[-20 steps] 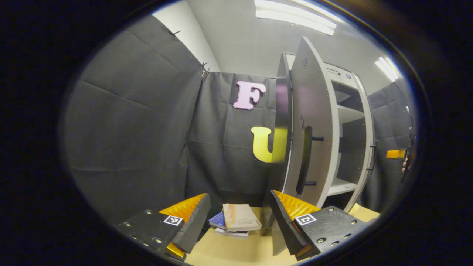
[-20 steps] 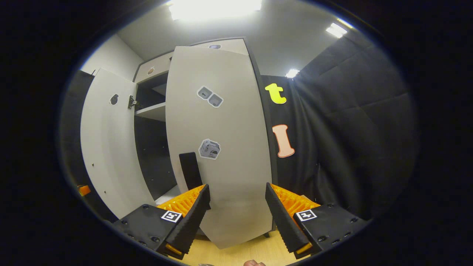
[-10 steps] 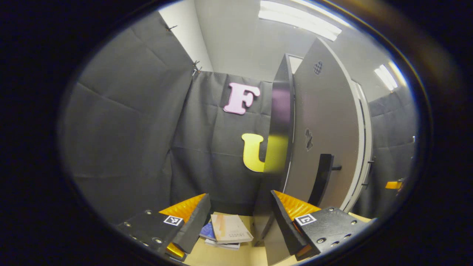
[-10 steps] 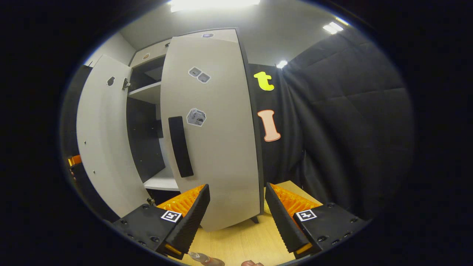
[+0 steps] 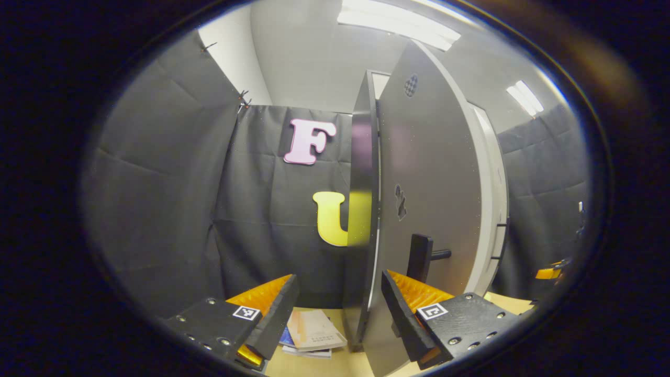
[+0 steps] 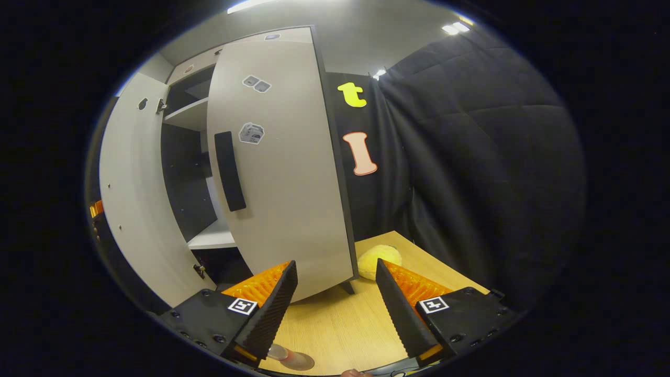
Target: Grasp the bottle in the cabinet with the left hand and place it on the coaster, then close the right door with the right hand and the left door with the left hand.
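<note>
In the left gripper view the cabinet's grey left door (image 5: 429, 173) stands partly swung in, its black handle (image 5: 420, 255) just above my right finger (image 5: 400, 309). My left gripper (image 5: 339, 276) is open and holds nothing; that finger lies close against the door's lower face. In the right gripper view the right door (image 6: 282, 173) with its black handle (image 6: 229, 170) is nearly shut, while the left door (image 6: 131, 199) stands out at an angle. My right gripper (image 6: 335, 264) is open, a little back from the right door. The top of a clear bottle (image 6: 290, 360) peeks in at the bottom edge.
A small stack of books (image 5: 314, 332) lies on the wooden table (image 6: 345, 324) left of the cabinet. A yellow round thing (image 6: 379, 260) sits by the cabinet's right foot. White shelves (image 6: 212, 240) show in the gap between the doors. Black cloth walls stand close on both sides.
The left door has swung far toward shut, hiding the shelves from the left gripper. The right gripper has drawn back from the right door and tipped down, bringing the table into view.
</note>
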`<action>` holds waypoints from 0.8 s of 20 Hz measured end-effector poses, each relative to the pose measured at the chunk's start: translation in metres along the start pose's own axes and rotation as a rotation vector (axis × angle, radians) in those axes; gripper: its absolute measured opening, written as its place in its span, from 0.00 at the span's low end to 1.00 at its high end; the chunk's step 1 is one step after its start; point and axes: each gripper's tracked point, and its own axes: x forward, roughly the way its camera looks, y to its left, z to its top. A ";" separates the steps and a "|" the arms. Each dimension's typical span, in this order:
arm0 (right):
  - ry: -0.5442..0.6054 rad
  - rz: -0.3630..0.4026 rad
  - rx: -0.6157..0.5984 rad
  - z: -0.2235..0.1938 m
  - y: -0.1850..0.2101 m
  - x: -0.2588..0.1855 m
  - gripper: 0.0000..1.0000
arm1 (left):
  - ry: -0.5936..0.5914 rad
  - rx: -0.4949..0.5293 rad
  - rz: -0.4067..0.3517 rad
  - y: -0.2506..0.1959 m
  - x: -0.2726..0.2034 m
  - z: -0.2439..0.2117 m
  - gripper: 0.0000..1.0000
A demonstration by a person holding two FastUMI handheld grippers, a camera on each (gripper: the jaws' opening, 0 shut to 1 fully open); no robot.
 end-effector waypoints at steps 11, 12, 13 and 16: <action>-0.030 0.043 -0.047 0.016 0.016 0.010 0.96 | 0.014 -0.057 -0.062 -0.095 0.012 -0.008 0.93; -0.032 0.034 -0.067 0.019 0.010 0.010 0.96 | 0.010 -0.058 -0.052 -0.103 0.013 -0.007 0.93; -0.036 0.022 -0.090 0.020 0.002 0.008 0.96 | 0.006 -0.064 -0.040 -0.111 0.015 -0.008 0.93; -0.047 0.010 -0.135 0.028 -0.017 0.003 0.96 | 0.000 -0.085 -0.024 -0.140 0.023 -0.014 0.96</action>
